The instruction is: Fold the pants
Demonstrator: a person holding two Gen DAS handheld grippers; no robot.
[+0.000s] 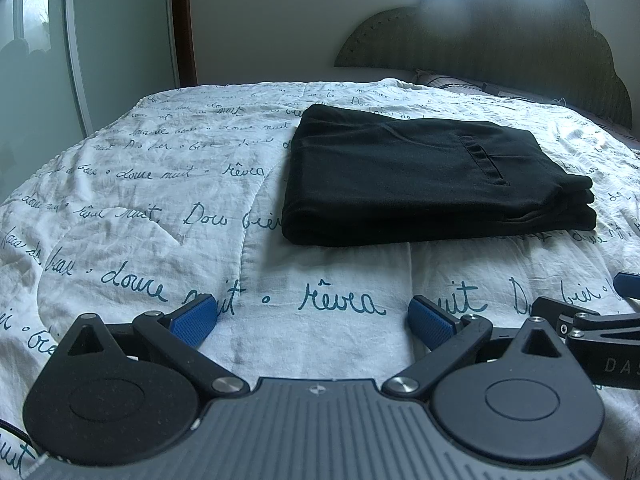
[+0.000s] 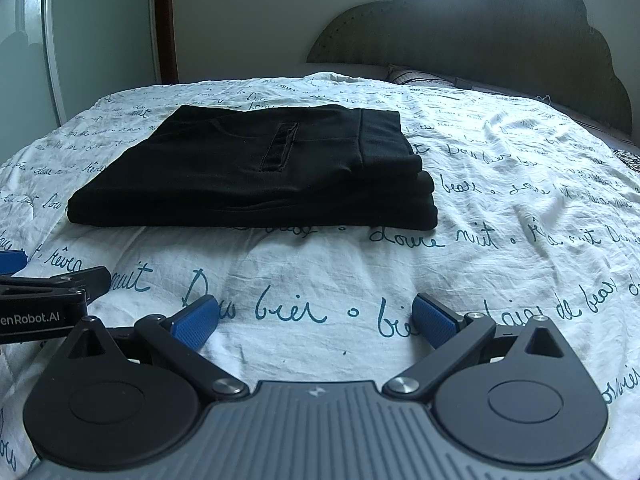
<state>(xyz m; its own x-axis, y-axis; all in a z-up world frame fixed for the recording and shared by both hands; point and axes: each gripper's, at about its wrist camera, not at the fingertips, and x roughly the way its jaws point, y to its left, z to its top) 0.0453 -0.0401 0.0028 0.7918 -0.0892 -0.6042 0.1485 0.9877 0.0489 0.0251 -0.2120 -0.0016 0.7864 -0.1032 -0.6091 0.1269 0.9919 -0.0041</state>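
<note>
Black pants lie folded into a flat stacked rectangle on the bed, a back pocket facing up. They also show in the right wrist view, left of centre. My left gripper is open and empty, low over the quilt in front of the pants, not touching them. My right gripper is open and empty, also short of the pants. Each gripper shows at the edge of the other's view: the right gripper and the left gripper.
A white quilt with blue script writing covers the bed. A scalloped headboard stands at the back right, with a pillow edge below it. A glass door and wall are at the left.
</note>
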